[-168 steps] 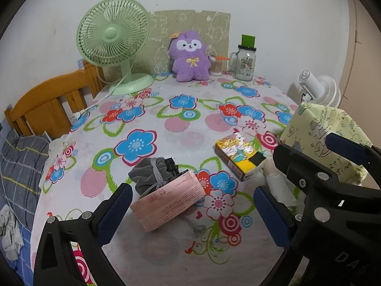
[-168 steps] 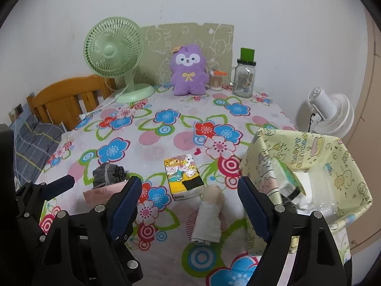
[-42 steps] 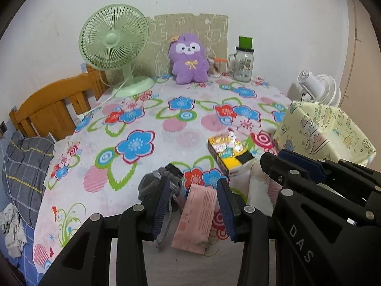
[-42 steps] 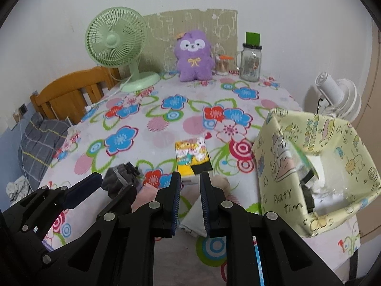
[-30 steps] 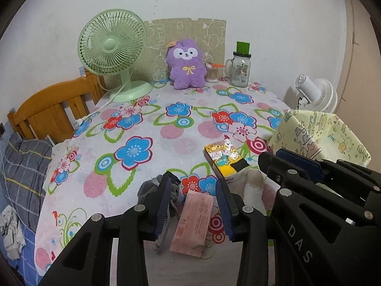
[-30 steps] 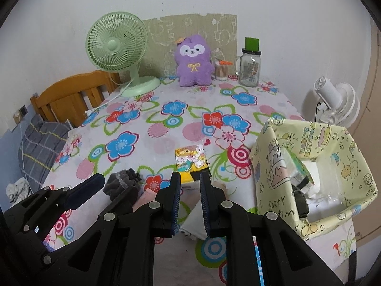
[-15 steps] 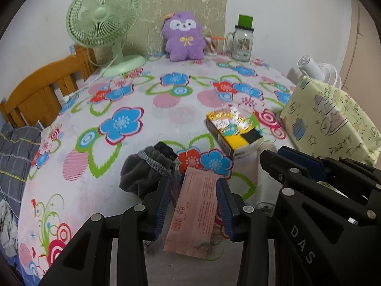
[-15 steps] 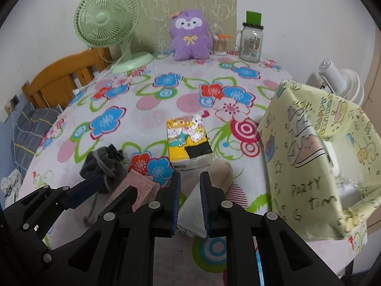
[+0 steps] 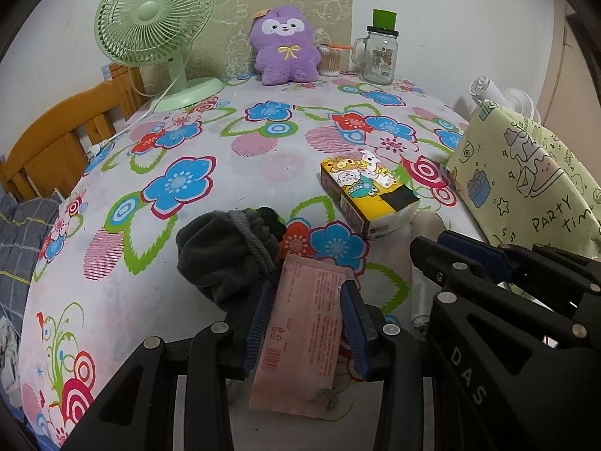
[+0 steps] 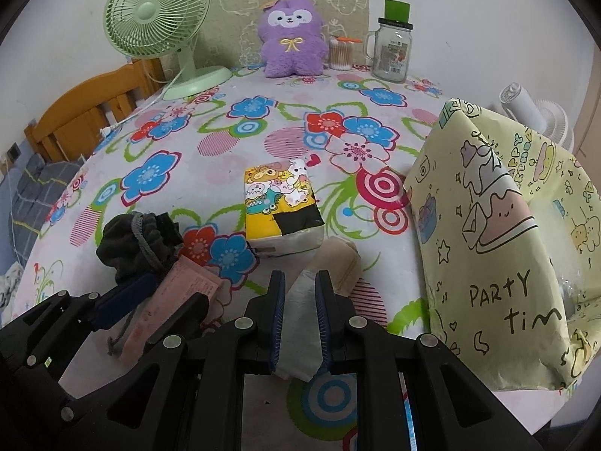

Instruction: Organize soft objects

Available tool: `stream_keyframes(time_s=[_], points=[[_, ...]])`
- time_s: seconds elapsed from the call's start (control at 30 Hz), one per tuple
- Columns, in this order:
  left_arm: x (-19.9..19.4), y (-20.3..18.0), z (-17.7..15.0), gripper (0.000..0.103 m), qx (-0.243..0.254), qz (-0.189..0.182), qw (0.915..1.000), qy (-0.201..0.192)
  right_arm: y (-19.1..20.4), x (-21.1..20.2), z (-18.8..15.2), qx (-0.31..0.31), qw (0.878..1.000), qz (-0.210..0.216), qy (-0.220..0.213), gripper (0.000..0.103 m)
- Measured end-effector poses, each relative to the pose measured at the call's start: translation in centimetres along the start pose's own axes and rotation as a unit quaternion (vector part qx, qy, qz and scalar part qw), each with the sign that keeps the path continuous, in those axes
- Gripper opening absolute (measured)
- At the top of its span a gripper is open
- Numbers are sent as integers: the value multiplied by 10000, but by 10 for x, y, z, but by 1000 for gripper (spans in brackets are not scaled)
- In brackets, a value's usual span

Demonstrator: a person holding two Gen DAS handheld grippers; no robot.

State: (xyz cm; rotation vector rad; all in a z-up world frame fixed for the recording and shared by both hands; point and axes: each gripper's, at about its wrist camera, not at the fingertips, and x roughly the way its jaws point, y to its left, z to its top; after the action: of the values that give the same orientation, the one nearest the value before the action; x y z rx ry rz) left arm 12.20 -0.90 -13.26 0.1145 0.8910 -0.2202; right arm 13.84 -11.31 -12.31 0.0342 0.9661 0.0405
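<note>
My left gripper (image 9: 306, 293) is shut on a flat pink packet (image 9: 302, 334) that lies on the flowered tablecloth. A dark grey drawstring pouch (image 9: 225, 251) sits just to its left, touching the packet's far end. My right gripper (image 10: 299, 289) is shut on a rolled white and beige cloth (image 10: 330, 270) near the table's front. A yellow cartoon tissue pack (image 10: 280, 203) lies just beyond both. The yellow "Party time" paper bag (image 10: 499, 233) stands at the right with its opening to the right. The pink packet (image 10: 172, 300) and pouch (image 10: 135, 240) also show in the right wrist view.
A green desk fan (image 9: 157, 26), a purple plush (image 9: 283, 50), a cotton swab jar (image 9: 330, 60) and a glass mug jar (image 9: 379, 54) stand along the back wall. A wooden chair (image 9: 56, 143) is at the left edge. A white fan (image 10: 533, 109) stands behind the bag.
Both grippers, open 5.6 s ago, have closed on the pink packet and the cloth roll. In the last second both have moved down and forward, closer to the table.
</note>
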Motion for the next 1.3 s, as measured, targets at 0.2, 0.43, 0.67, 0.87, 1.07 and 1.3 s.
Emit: stream_keyframes(time_s=[0.2,0.43,0.67,0.87,1.07,1.3], points=[[-4,-4,0,40,50,49,10000,-31,-3,-2,-1,-1,10000,30,-19,20],[4,-1,-1,40,13,45,10000,38,-2,0,-2,-13,10000,28,27,20],[11,2,0,41,-50,-75,9999,118,0,8,0,-42,10000,3,87,20],[11,3,0,39,-70,-112,9999,98,1,10,1,-45,9999,-18,97,20],[7,2,1,39,-40,-66,10000,42,0,6,0,-20,10000,7,54,20],[-14,-2,5,39,-37,-16,9998,-176,-1,-18,3,0,9998,62,-200,20]])
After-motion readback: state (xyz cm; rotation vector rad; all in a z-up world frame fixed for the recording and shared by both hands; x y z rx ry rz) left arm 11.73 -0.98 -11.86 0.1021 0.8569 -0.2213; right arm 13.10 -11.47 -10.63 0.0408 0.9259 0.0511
